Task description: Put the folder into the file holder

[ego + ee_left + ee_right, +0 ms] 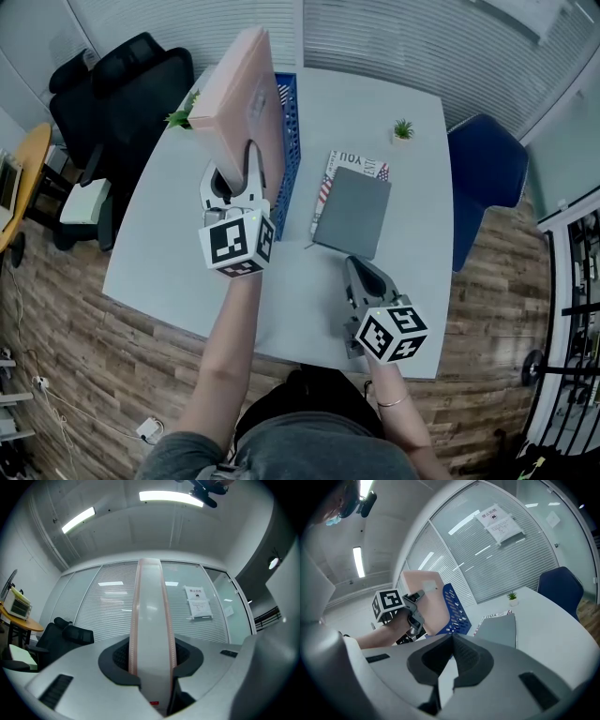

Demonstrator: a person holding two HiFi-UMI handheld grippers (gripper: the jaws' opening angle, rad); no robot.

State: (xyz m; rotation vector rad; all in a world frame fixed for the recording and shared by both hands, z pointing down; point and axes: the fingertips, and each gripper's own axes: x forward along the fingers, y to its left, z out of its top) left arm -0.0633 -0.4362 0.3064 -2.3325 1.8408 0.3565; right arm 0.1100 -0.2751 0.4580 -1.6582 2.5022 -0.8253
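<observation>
A pink folder stands upright on edge above the table, just left of the blue file holder. My left gripper is shut on the folder's near edge. In the left gripper view the folder rises straight up between the two jaws. My right gripper rests low near the table's front right, shut with nothing in it. The right gripper view shows the pink folder held against the file holder, with the right gripper jaws closed together.
A grey folder lies flat on a magazine right of the holder. A small potted plant stands at the back right and another plant at the back left. A black chair and a blue chair flank the white table.
</observation>
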